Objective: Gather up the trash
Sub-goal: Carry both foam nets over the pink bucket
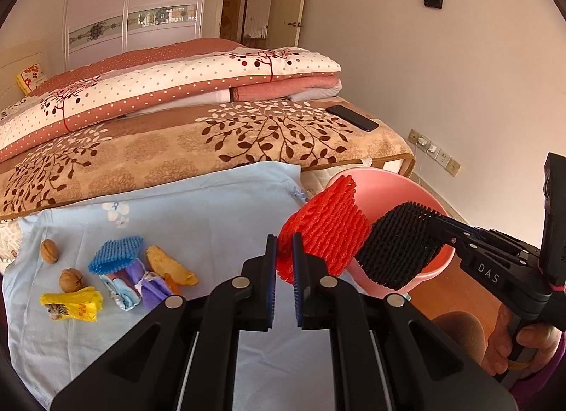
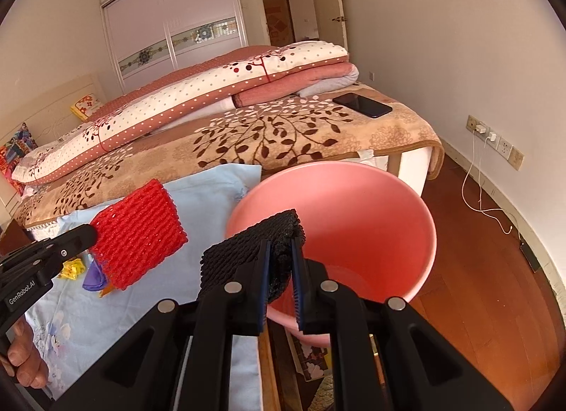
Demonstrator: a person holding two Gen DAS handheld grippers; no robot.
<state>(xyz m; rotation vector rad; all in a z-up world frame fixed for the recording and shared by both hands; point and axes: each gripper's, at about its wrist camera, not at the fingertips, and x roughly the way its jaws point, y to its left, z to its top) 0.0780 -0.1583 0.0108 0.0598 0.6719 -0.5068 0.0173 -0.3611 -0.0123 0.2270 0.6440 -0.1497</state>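
Observation:
My left gripper [image 1: 284, 251] is shut on a red foam net [image 1: 323, 227] and holds it in the air just left of the pink basin [image 1: 382, 181]. My right gripper [image 2: 281, 258] is shut on a black foam net [image 2: 247, 251] and holds it over the near rim of the pink basin [image 2: 353, 205]. In the right wrist view the red net [image 2: 138, 234] hangs left of the basin. On the light blue cloth [image 1: 212, 205] lie a blue foam net [image 1: 115, 255], a yellow wrapper [image 1: 74, 306], purple and blue wrappers [image 1: 141, 287], a peel [image 1: 169, 266] and two walnuts [image 1: 49, 251].
A bed with a brown leaf blanket [image 1: 212, 142] and folded quilts [image 1: 177, 81] stands behind the cloth. A black phone [image 1: 352, 118] lies on the blanket. Wooden floor [image 2: 477, 251] with a white charging cable [image 2: 474, 177] is to the right by the wall.

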